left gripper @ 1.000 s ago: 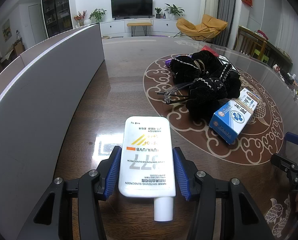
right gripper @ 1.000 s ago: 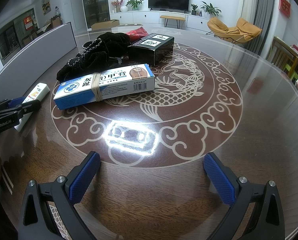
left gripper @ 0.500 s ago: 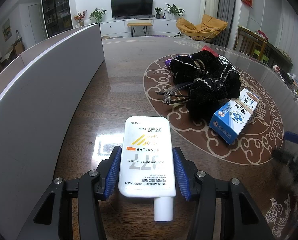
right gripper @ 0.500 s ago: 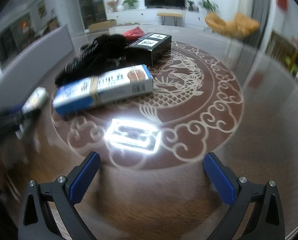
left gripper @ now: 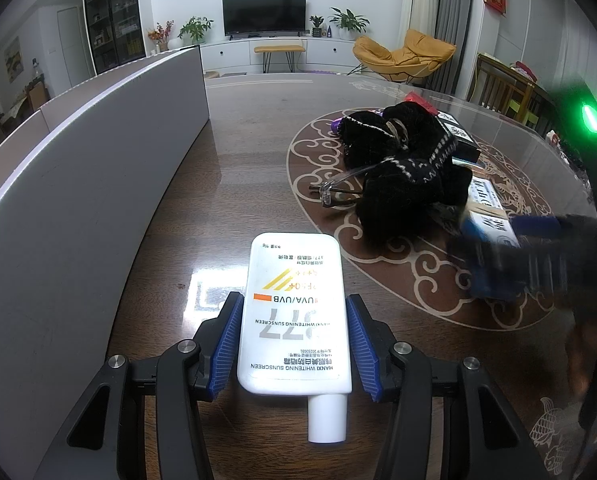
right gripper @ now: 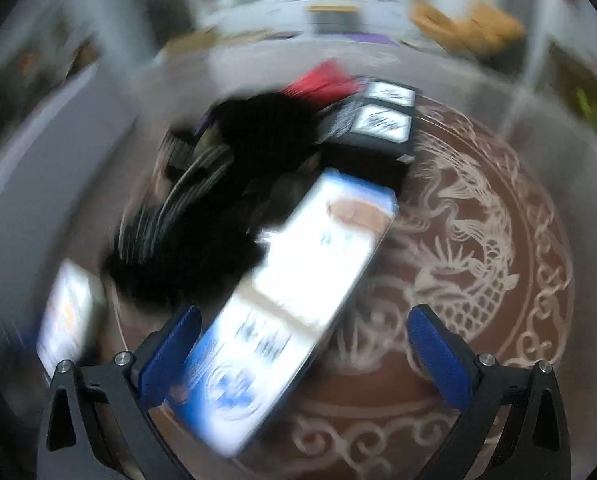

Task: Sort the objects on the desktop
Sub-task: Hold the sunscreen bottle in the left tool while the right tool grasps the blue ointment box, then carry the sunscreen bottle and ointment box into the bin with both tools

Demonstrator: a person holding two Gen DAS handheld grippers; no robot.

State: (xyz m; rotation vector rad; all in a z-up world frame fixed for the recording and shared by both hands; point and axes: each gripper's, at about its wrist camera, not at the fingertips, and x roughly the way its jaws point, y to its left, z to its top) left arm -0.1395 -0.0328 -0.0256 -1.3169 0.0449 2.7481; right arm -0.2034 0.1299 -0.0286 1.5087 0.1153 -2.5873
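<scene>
Holding the sunscreen tube (left gripper: 294, 316) in my left gripper (left gripper: 294, 344), I bring the open right gripper (right gripper: 302, 344) over the blue box (right gripper: 294, 300), lying slantwise across its jaws.

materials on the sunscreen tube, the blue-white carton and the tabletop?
Sunscreen tube: looks like glossy white plastic, with a bright glare patch and a moulded cap.
Blue-white carton: probably printed cardboard, flat faces and sharp folded edges; blur hides the finish.
Tabletop: dark wood-look surface, highly polished or glass-topped, since it mirrors the ceiling light; pale scroll pattern inlaid or printed.
</scene>
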